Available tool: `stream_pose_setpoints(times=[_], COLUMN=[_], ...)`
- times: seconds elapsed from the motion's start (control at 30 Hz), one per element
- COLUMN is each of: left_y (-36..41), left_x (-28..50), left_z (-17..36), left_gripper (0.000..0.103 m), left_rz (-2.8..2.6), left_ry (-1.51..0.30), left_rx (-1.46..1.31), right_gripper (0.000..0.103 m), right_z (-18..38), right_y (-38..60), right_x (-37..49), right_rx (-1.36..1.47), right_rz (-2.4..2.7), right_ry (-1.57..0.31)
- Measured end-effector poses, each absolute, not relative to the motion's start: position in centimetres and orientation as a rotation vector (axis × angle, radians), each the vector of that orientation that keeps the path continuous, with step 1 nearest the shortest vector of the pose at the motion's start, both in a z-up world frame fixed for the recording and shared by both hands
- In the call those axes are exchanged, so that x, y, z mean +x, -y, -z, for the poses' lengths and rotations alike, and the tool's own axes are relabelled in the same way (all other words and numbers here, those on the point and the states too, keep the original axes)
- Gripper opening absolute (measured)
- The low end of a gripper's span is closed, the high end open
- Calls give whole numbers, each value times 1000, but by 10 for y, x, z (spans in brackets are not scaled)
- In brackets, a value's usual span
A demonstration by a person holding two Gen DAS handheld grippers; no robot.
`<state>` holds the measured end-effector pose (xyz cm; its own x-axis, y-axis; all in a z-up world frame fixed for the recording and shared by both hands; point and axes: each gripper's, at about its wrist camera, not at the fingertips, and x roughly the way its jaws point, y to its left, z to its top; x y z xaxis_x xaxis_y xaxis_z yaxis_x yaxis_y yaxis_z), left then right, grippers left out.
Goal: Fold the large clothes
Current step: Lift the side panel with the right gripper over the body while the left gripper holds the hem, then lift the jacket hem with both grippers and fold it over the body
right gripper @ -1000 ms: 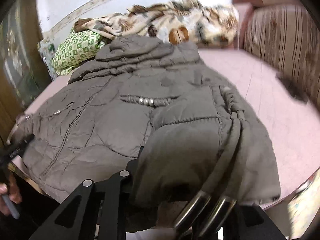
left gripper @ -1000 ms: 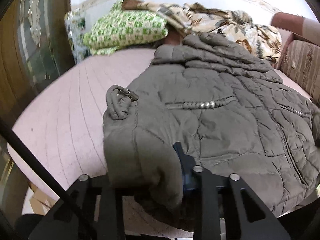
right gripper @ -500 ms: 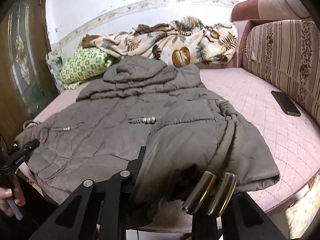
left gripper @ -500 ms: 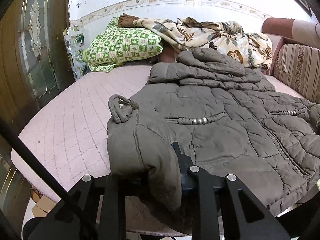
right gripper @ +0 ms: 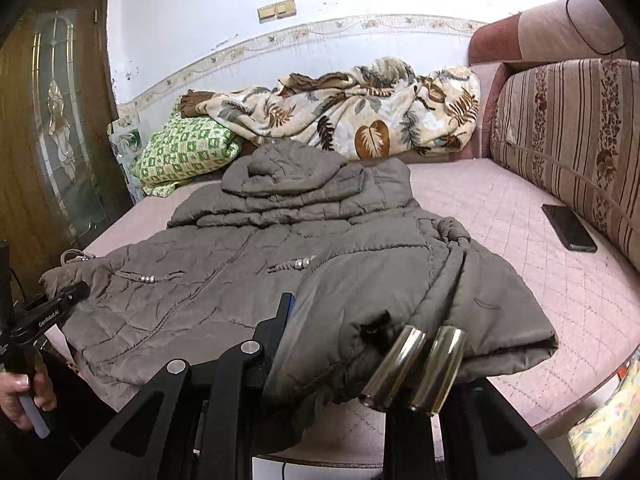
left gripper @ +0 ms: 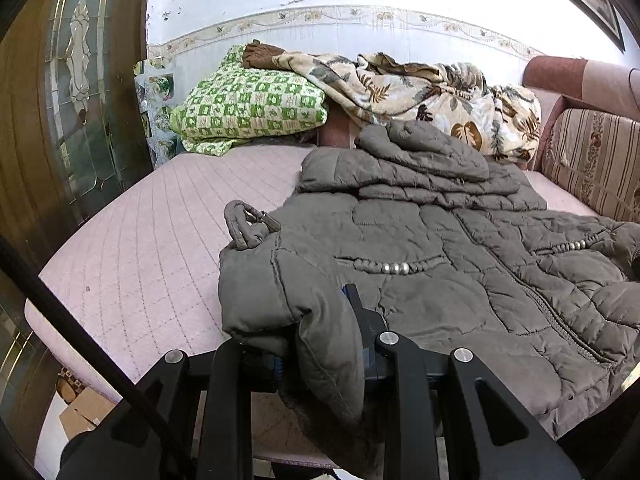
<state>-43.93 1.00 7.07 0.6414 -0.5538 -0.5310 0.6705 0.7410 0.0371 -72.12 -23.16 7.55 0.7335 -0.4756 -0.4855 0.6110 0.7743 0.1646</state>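
While the left claw (left gripper: 320,344) pinches the near hem corner of the grey coat (left gripper: 460,264), the bunched padding looks thick and slick, so it could slide out if the lift is hurried. Against the frame a second back, this view sits lower and flatter, and the coat lies further out on the pink bed (left gripper: 152,248).

From the right view, the right claw (right gripper: 360,344) is clamped on the other hem corner, with two metal cord ends (right gripper: 416,364) dangling over it; they could snag. Here blur has cleared and the phone (right gripper: 568,228) now shows.
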Motion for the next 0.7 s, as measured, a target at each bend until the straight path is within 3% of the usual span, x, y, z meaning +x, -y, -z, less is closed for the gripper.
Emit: stream_pose_setpoints(times=[0.7], left_y=[9], left_x=[-415], left_z=[-143], left_gripper=[24], left_rz=[722], left_ry=[-432], left_rx=[152], right_gripper=[26], right_z=[-140], right_y=[255], right_x=[-711], right_rx=[312], right_rz=[558], right_ry=[-309])
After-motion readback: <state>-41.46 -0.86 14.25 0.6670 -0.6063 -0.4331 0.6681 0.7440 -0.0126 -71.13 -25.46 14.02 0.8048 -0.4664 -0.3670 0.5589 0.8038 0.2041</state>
